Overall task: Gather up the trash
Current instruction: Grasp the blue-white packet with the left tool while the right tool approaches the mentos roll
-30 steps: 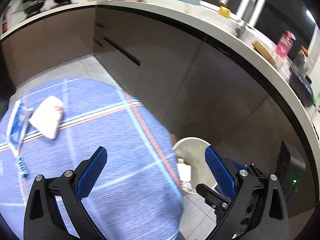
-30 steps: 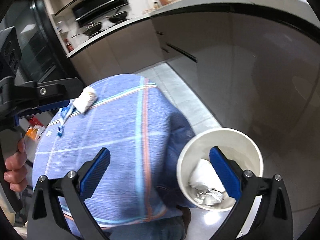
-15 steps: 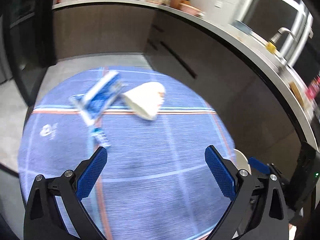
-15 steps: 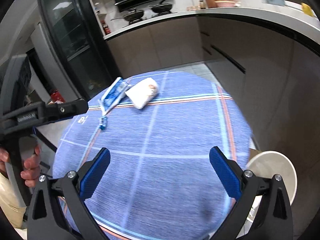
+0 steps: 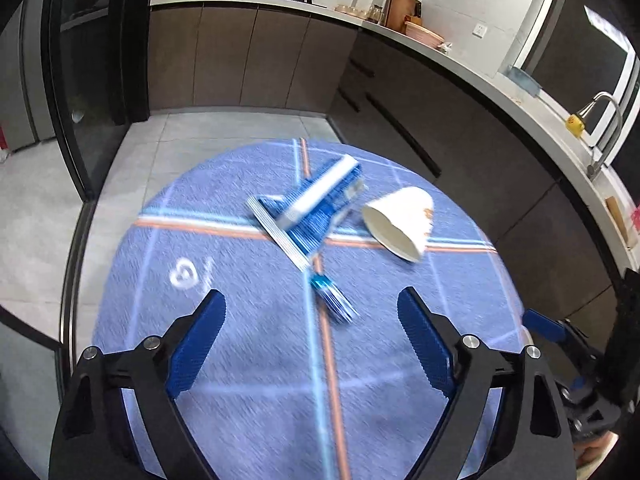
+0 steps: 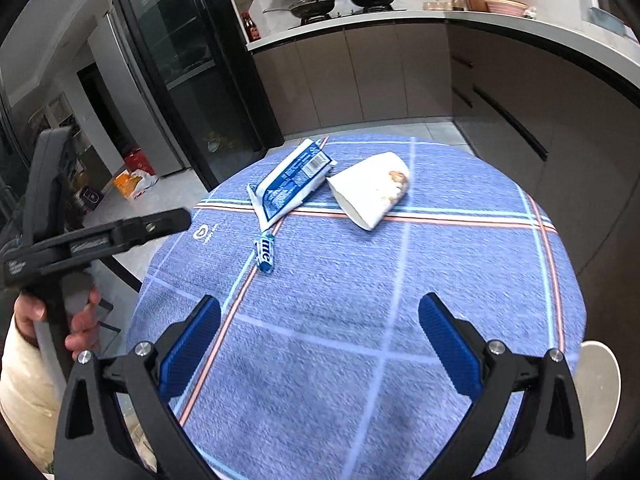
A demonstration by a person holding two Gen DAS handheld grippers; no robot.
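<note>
On the round table's blue checked cloth (image 5: 248, 380) lie a blue and white wrapper (image 5: 312, 208) (image 6: 292, 180), a white paper cup on its side (image 5: 400, 220) (image 6: 370, 190) and a small blue candy wrapper (image 5: 334, 300) (image 6: 265, 256). My left gripper (image 5: 311, 316) hovers above the cloth just short of the candy wrapper, its jaws closing with nothing between them. My right gripper (image 6: 319, 322) is open and empty over the near part of the cloth, well short of the trash. In the right wrist view a hand holds the left gripper's body (image 6: 92, 236).
A white bin (image 6: 600, 384) stands on the floor at the table's right edge. Dark kitchen cabinets and a counter (image 5: 460, 76) curve behind and to the right. A black glass-door cabinet (image 6: 192, 72) stands at the left. Grey floor tiles (image 5: 40, 208) lie beyond the table.
Both grippers have swung away from the white bin to over the table, so the wrapper, cup and candy wrapper now lie ahead. The left jaws have narrowed a little.
</note>
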